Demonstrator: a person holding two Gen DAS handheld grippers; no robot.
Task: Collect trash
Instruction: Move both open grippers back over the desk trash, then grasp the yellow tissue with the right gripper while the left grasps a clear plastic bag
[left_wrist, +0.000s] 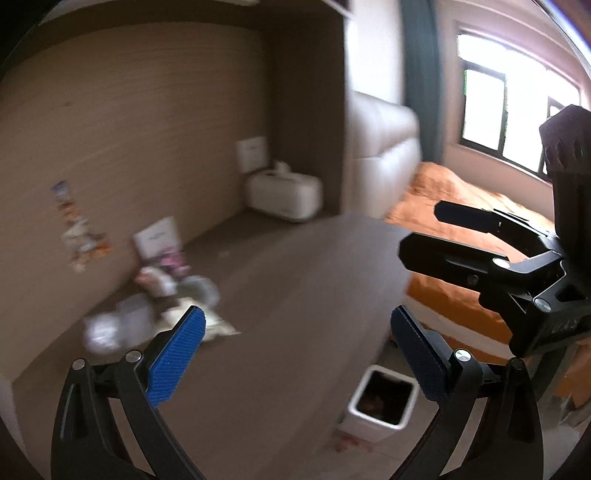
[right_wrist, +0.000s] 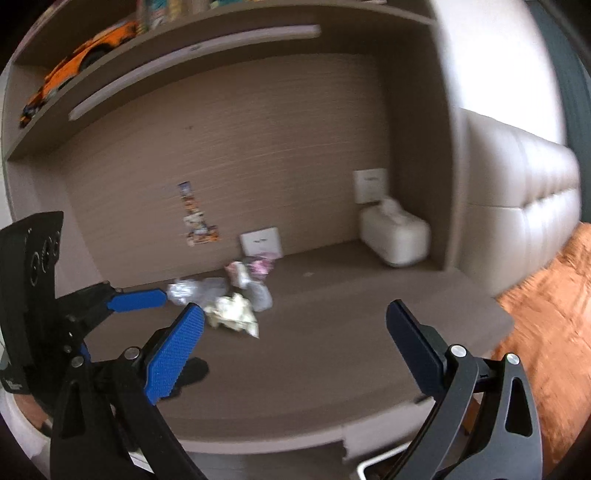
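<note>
- Two grippers were up over the desk (right_wrist: 332, 350). The left gripper (left_wrist: 297, 332) hung with its blue pads spread wide and nothing between them.
- The right gripper (right_wrist: 295, 328) was the same: jaws wide apart, empty, above the desk's front half.
- The trash pile (right_wrist: 229, 295) lay on the desk near the back wall, just beyond the fingertips of both grippers. It was too blurred for a firm count; roughly five or six crumpled pieces showed, one of them a pale yellowish wrapper (right_wrist: 232, 314) nearest the front.
- One white card (right_wrist: 261, 240) stood leaning on the wall right behind the pile.
- One white trash bin (left_wrist: 380, 400) stood on the floor beside the desk's end, dark inside, with something already at the bottom.
- One white tissue box (right_wrist: 395, 234) sat in the desk's far right corner, well apart from the pile.
- One orange toy car (right_wrist: 85, 55) was on the shelf above.
</note>
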